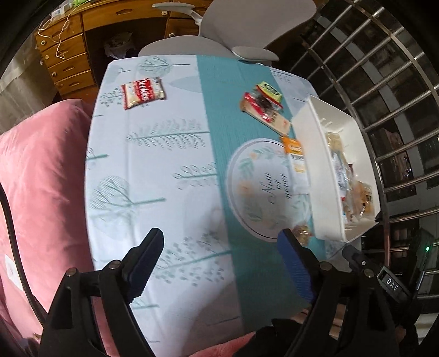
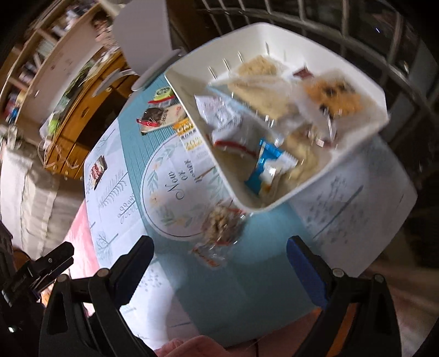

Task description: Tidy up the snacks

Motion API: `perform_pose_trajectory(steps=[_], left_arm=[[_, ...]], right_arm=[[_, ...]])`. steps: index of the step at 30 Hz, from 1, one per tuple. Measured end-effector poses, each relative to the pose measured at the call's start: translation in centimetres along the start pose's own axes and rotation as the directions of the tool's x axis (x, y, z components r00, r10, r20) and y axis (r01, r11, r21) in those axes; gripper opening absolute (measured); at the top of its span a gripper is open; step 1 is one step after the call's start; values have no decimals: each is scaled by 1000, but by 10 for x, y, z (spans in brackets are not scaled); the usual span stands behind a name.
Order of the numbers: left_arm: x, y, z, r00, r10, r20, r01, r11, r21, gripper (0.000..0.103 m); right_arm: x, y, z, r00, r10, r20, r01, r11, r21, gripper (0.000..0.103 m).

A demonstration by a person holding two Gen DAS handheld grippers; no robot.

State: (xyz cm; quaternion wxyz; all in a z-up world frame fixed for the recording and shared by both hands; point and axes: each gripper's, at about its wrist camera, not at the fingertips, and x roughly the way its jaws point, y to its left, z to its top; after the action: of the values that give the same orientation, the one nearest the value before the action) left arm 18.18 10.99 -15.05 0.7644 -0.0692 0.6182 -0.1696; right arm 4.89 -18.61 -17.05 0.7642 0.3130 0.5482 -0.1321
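Note:
A white bin with several wrapped snacks in it stands at the right side of the table. Loose on the tablecloth lie a red and white packet at the far left, a small pile of packets, an orange and white packet against the bin's wall, and a clear packet of nutty pieces near the bin's front corner. My left gripper is open above bare cloth. My right gripper is open just short of the clear packet, nothing between its fingers.
The table wears a pale cloth with tree prints and a teal runner. A pink cushion lies to the left. A grey chair and wooden drawers stand behind. Metal railings run along the right.

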Motion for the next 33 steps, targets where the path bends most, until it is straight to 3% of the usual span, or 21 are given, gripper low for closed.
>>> perform_pose_trajectory(steps=[7, 11, 17, 27, 33], left_arm=[[12, 40, 32, 999, 16, -42, -18, 999, -44, 84], [31, 59, 57, 994, 59, -87, -66, 994, -82, 84], [56, 84, 100, 990, 90, -112, -107, 981, -162, 84], [109, 111, 181, 986, 162, -44, -167, 964, -209, 87], [137, 128, 211, 982, 189, 14, -178, 946, -271, 87]], right_arm=[[26, 2, -11, 997, -8, -71, 21, 984, 176, 95], [44, -3, -13, 993, -21, -113, 49, 967, 252, 94], [63, -4, -6, 995, -26, -95, 54, 952, 301, 92], [85, -4, 2, 987, -135, -83, 156, 925, 346, 84], [93, -3, 7, 980, -179, -90, 200, 917, 347, 82]])
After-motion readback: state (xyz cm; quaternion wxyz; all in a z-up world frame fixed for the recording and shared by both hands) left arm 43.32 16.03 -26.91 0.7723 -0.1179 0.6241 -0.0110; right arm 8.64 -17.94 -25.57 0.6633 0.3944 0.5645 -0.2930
